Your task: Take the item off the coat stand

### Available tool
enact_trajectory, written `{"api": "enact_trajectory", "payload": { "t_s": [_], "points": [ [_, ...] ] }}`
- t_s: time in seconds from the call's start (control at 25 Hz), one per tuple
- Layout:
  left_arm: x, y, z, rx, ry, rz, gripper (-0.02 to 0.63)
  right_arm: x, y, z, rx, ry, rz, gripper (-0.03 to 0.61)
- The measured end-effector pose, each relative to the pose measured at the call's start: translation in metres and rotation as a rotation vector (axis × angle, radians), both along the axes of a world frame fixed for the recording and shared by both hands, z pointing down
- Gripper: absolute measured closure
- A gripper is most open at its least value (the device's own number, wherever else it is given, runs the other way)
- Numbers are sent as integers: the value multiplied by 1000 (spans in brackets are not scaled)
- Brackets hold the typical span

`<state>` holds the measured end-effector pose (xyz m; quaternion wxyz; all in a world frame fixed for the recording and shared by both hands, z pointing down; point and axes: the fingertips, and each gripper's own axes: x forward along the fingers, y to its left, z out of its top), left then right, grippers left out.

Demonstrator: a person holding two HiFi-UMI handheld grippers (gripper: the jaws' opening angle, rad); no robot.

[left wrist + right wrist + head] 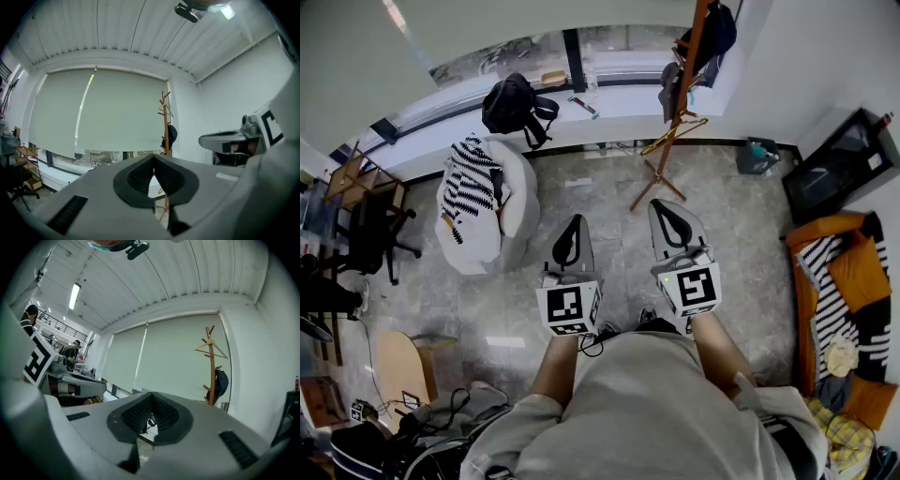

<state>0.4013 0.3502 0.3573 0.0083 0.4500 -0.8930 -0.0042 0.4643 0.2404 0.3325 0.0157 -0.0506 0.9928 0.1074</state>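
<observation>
The wooden coat stand (682, 94) rises at the far right by the window, well beyond both grippers. A dark item (714, 30) hangs near its top, and a wooden hanger (673, 137) hangs lower down. My left gripper (576, 219) and right gripper (660, 203) are side by side in front of me, both shut and empty. The left gripper view shows the stand (165, 123) and the dark item (171, 135) above the closed tips of the left gripper (153, 157). In the right gripper view, the stand (212, 371) and the dark item (220, 385) are to the right of the right gripper (151, 394).
A white armchair (511, 202) with a striped cloth stands left of the grippers. A black backpack (511, 103) sits on the window ledge. An orange sofa (839, 281), a black cabinet (839, 159) and a small bin (757, 155) line the right side.
</observation>
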Motion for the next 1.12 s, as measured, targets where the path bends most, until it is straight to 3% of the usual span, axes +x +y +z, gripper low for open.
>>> {"api": "enact_trajectory", "payload": {
  "t_s": [0.48,0.76,0.96,1.12],
  "points": [
    [-36,55,21,-22,35,19,604,-39,53,19,-39,24,-12,574],
    [-58,49,45,-31,88,56,604,-76,58,39,-28,76,-38,573],
    [-103,22,60,-45,90,51,604,-127,27,49,-35,71,-44,573],
    [-179,-2,61,-48,73,4,604,-198,-9,56,-42,66,-55,574]
  ]
}}
